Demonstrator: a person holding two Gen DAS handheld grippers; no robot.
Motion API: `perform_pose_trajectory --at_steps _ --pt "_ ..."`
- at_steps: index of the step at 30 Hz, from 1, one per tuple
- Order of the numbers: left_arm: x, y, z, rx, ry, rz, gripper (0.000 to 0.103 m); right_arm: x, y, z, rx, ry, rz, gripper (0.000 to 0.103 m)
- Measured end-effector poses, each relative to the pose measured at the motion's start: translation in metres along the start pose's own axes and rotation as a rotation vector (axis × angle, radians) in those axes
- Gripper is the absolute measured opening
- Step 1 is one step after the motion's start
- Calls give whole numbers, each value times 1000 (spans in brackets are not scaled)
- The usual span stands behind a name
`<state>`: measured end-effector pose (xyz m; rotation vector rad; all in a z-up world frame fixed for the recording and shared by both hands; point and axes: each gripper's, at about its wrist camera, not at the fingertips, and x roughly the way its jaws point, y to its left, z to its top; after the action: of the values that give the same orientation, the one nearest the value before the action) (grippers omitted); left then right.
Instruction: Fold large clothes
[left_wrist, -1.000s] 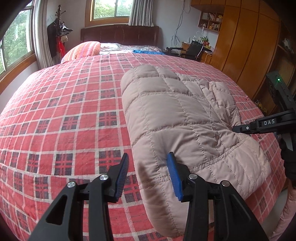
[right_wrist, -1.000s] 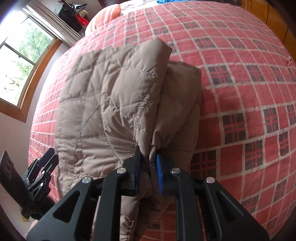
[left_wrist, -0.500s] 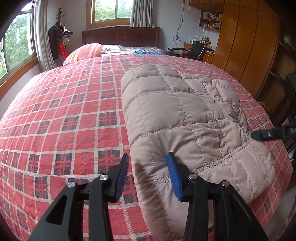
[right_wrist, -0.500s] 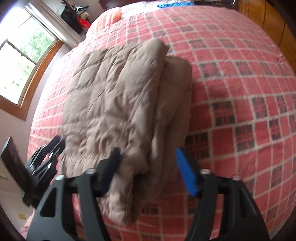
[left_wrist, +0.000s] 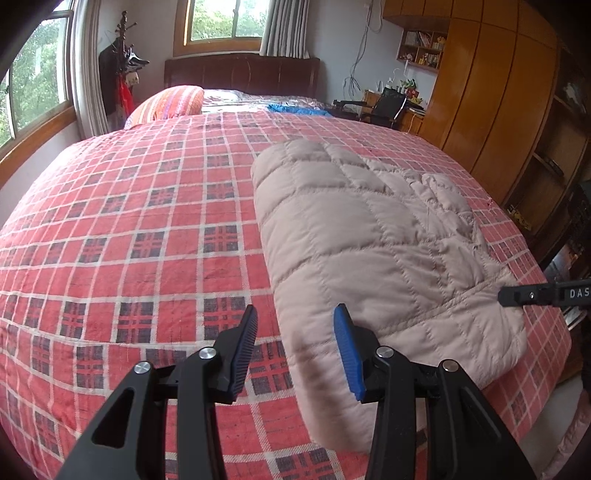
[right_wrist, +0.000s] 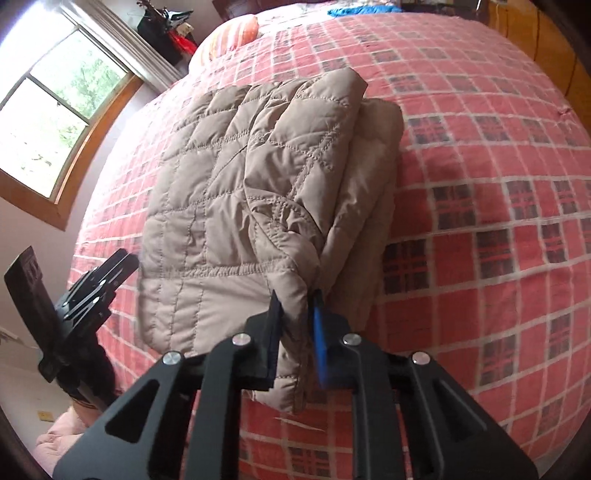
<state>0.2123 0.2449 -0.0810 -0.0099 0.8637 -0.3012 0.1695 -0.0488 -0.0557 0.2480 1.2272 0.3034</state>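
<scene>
While the right tool (right_wrist: 297, 306) pinches its near hem, the folded jacket (left_wrist: 354, 236) lies lengthwise toward the headboard (left_wrist: 242, 74); left tool (left_wrist: 295, 339) gapes.

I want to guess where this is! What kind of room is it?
A bedroom, most likely. There is a big bed with a red checked cover, a striped pillow by the dark headboard, and tall wooden wardrobes along one wall.

Two wrist views close over the bed's near edge, facing the headboard, both sharing the jacket (left_wrist: 369, 251).
</scene>
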Motion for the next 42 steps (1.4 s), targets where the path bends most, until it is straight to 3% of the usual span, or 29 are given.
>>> perform_pose_trajectory --at_steps 8,22,25,29,36,38,42 --pt "13 -1 -6 8 19 2 45 37 -1 -8 13 56 -23 15" --pt "3 -6 -9 9 4 14 43 46 4 -9 -3 45 -57 22" --pt "-1 -6 -10 13 -2 18 47 48 6 -10 -21 27 -53 27" --pt "-7 -7 -11 16 -13 12 53 32 8 -16 -31 -18 -37 48" --pt "-10 0 -7 3 -1 -23 62 15 7 -17 -16 -43 -1 53" --pt "-10 9 -4 -21 9 -52 66 8 3 -16 -6 -59 9 69" --pt "-8 31 6 -83 31 -104 68 -5 -9 -7 19 -88 50 77"
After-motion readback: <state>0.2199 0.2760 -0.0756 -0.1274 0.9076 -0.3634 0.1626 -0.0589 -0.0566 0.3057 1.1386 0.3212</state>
